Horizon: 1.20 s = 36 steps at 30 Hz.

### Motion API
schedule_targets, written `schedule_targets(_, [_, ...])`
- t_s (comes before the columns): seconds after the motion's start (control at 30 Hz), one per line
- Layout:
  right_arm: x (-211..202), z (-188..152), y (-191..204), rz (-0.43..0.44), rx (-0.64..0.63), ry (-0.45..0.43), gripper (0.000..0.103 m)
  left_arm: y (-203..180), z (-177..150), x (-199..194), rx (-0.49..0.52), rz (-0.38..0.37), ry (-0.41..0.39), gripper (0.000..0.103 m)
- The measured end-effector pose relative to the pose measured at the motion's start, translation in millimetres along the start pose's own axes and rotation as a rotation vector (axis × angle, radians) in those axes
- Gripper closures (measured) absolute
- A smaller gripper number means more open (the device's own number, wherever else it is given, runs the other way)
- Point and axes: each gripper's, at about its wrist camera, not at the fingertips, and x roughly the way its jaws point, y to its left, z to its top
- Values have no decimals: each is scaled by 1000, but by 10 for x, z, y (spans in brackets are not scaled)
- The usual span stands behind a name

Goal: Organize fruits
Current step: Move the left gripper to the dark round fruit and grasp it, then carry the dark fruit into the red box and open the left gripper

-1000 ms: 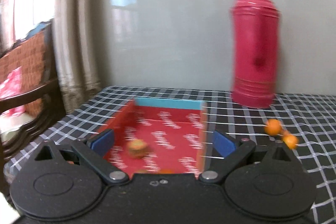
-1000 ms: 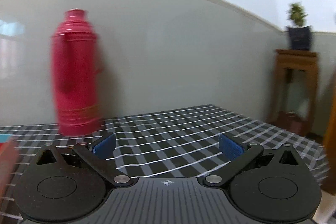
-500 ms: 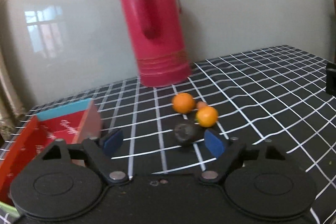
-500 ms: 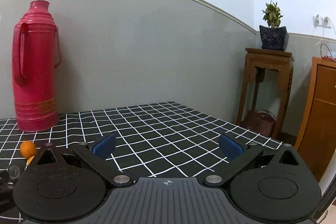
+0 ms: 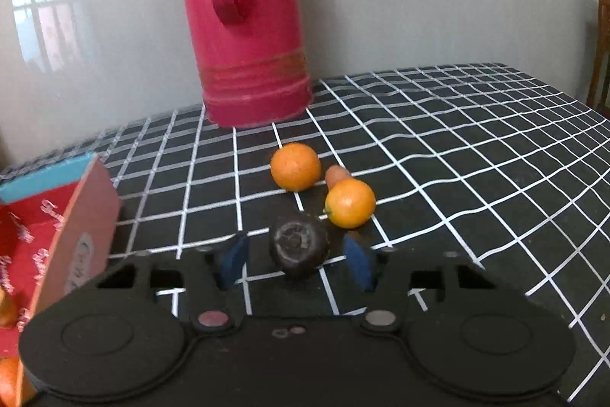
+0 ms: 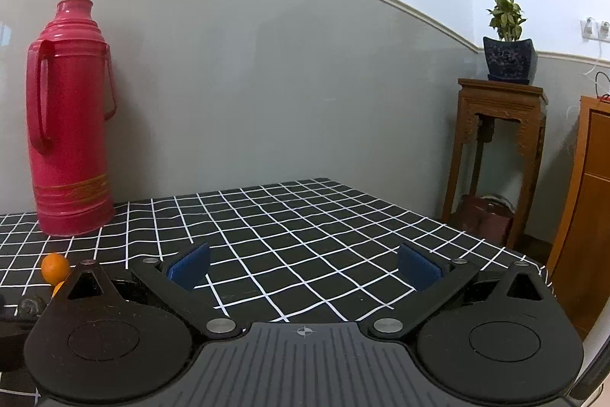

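- We see a dark, wrinkled round fruit (image 5: pixel 299 245) lying on the checked surface (image 5: pixel 457 155), between the blue fingers (image 5: pixel 233 260) of our left gripper (image 5: pixel 295 264).
- Those fingers are closing around it, with gaps still showing on both sides.
- Two oranges (image 5: pixel 295 166) sit just behind it, a small reddish fruit (image 5: pixel 336 174) between them.
- The red box (image 5: pixel 65 227) at the left carries pale script lettering we cannot read.
- Our right gripper (image 6: pixel 303 267) stands wide open over bare cloth, gripping nothing.
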Motion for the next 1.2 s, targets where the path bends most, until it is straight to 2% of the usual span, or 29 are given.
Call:
schedule_targets(0.03, [3, 0, -2, 4, 1, 1, 0, 13, 3, 36, -7, -9, 12, 73])
schedule_targets(0.13, [5, 5, 3, 15, 5, 3, 0, 28, 10, 62, -23, -21, 17, 75])
schedule_targets(0.27, [-2, 5, 25, 26, 1, 1, 0, -1, 4, 7, -25, 5, -10, 75])
schedule_targets(0.57, [-37, 20, 99, 64, 8, 6, 0, 148, 19, -415, -42, 163, -146, 75])
schedule_targets(0.77, [-98, 1, 242, 105, 2, 7, 0, 441, 25, -642, -101, 290, -187, 75])
schedule_targets(0.87, [-120, -8, 339, 126, -10, 8, 0, 617, -8, -704, -143, 361, -178, 75])
schedule_targets(1.03, [-154, -30, 515, 170, -27, 14, 0, 951, -85, -729, -222, 473, -115, 75])
schedule_targets(1.2, [-195, -58, 717, 219, -48, 20, 0, 1258, -189, -756, -299, 530, -37, 75])
